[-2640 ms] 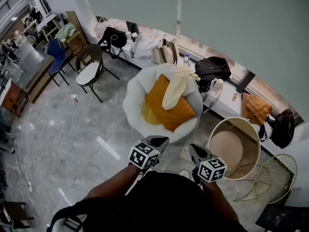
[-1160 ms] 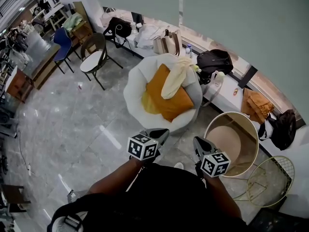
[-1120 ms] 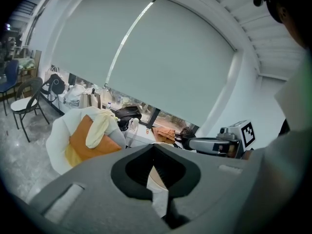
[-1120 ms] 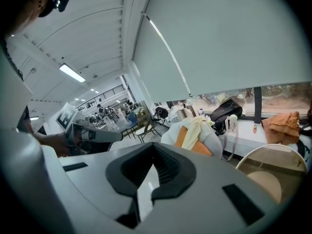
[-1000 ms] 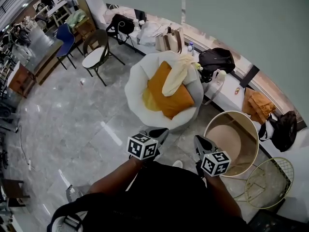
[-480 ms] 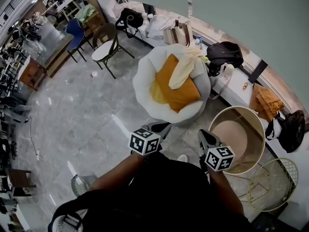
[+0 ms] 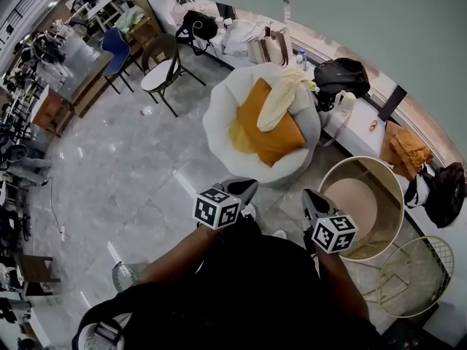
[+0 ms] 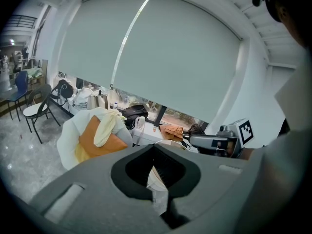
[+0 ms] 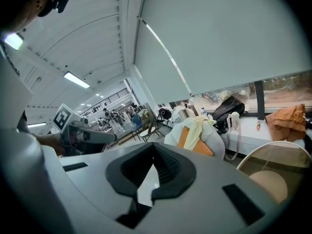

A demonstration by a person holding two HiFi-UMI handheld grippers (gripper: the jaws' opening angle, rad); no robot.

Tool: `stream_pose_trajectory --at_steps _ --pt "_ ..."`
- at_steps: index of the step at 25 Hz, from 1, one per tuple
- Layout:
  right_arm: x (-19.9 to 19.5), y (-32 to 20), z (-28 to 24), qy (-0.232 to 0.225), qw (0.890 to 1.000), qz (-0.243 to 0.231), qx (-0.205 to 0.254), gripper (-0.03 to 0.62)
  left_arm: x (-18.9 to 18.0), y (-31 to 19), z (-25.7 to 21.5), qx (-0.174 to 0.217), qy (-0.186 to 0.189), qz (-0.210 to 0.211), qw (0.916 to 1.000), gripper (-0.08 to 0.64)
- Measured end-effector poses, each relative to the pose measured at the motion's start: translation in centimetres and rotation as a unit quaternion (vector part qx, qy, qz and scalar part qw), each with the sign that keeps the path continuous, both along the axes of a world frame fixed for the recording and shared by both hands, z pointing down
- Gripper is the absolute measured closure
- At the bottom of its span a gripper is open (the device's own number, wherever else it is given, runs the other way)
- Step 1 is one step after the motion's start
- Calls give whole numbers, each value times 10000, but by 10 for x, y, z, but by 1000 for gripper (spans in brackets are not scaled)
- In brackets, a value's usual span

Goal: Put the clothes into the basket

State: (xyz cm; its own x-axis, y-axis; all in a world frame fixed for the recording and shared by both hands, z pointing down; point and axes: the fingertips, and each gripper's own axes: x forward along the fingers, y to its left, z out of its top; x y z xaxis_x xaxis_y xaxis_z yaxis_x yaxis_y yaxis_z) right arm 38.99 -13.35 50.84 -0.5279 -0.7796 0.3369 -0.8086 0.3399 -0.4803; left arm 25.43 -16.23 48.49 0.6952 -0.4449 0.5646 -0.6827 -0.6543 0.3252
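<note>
A pale yellow garment [image 7: 281, 100] lies draped over an orange cushion [image 7: 266, 130] in a white round chair [image 7: 219, 115]. It also shows in the left gripper view [image 8: 105, 128] and the right gripper view [image 9: 197, 128]. A round beige basket [image 7: 398, 195] stands on the floor right of the chair, with nothing inside. My left gripper [image 7: 244, 186] and right gripper [image 7: 310, 195] hover near my body, short of the chair, both shut and holding nothing. The right one hangs just left of the basket rim [image 9: 278, 152].
An orange cloth [image 7: 405, 152] lies on the white window ledge [image 7: 357, 133] behind the basket. Black bags [image 7: 343, 75] rest on that ledge. A wire frame basket [image 7: 408, 275] stands at the lower right. Chairs [image 7: 164, 68] and desks fill the far left.
The head view has swung, so chair and basket sit a little farther right in the picture. Both grippers stay shut with nothing in them, close to my body.
</note>
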Motion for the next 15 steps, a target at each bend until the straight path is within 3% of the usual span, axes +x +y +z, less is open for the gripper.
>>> stream_pose_trajectory --at_steps 15 --pt "22 -38 20 113 9989 307 -328 577 28 -54 23 -207 54 369 9991 560"
